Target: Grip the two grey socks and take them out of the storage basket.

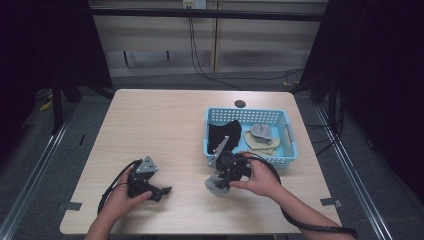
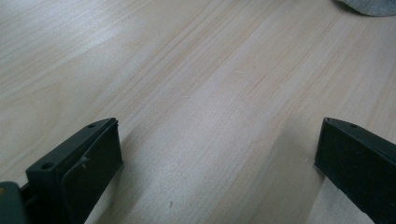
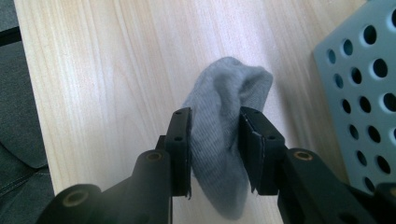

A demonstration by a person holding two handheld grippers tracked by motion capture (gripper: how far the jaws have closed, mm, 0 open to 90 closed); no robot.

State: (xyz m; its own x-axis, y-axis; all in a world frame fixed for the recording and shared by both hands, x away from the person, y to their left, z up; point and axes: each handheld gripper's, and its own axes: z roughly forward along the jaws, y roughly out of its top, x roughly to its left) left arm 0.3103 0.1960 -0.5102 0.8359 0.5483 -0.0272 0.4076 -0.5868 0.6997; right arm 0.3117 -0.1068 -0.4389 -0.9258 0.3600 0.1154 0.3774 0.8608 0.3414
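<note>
A grey sock was clamped between the right tongs just before the blue basket, probably for sorting; the left tongs, further from the basket, were held apart, idle.

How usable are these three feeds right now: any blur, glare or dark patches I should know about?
High view: table evenly lit, surroundings dark, picture soft, basket contents hard to tell apart. Left gripper view: wood grain sharp, the near fingers dark and soft, a pale sheen on the tabletop. Right gripper view: grey sock clear, its weave readable; no glare.
</note>
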